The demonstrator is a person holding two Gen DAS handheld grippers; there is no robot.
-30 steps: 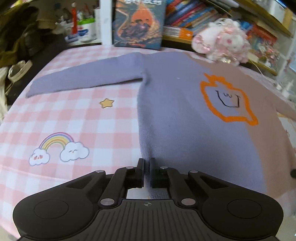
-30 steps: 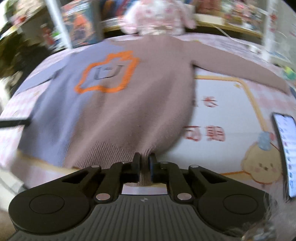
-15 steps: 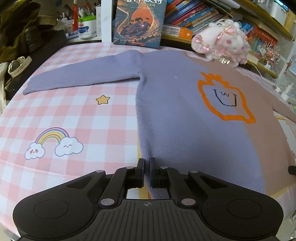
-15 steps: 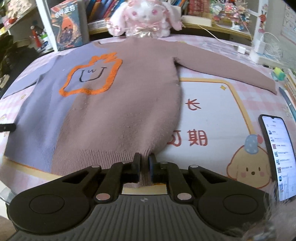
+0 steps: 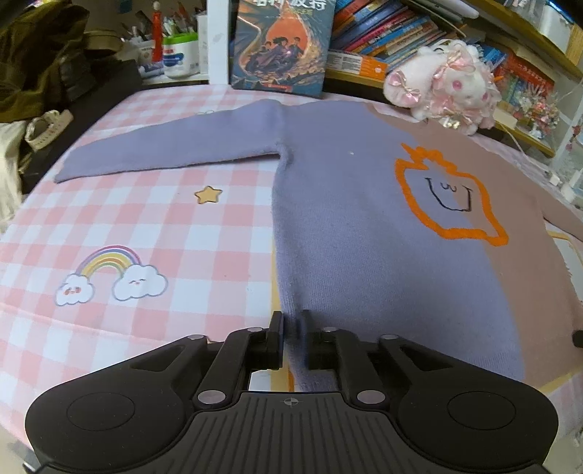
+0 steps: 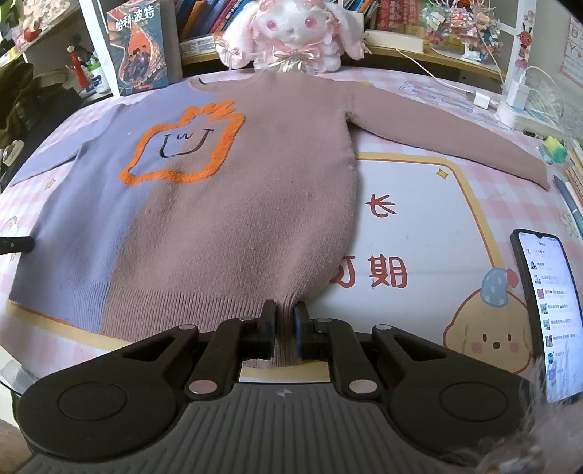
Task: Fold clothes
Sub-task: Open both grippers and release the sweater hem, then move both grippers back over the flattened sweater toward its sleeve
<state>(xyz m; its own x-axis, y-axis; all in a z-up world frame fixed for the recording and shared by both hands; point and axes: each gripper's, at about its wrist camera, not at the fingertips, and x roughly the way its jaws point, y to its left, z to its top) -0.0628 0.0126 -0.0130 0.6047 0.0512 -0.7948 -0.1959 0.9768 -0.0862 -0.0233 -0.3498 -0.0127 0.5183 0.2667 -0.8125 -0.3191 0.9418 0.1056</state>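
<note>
Left gripper [image 5: 290, 328]: jaws narrow, just been easing apart, sweater [image 5: 364, 226] hem corner w/ lilac knit between them; whether the pads press it cannot be told. Right gripper [image 6: 284, 321]: jaws narrow, pinching the brown hem corner. Hem behind both claws hidden by gripper bodies. One sweater, flat on the pink checked cloth [image 5: 153, 233], two sleeves spread; brown sleeve cut off in left view. One plush rabbit [image 6: 291, 32] at the collar, one upright book [image 5: 280, 43], one phone [image 6: 546, 313], its edge cropped.
</note>
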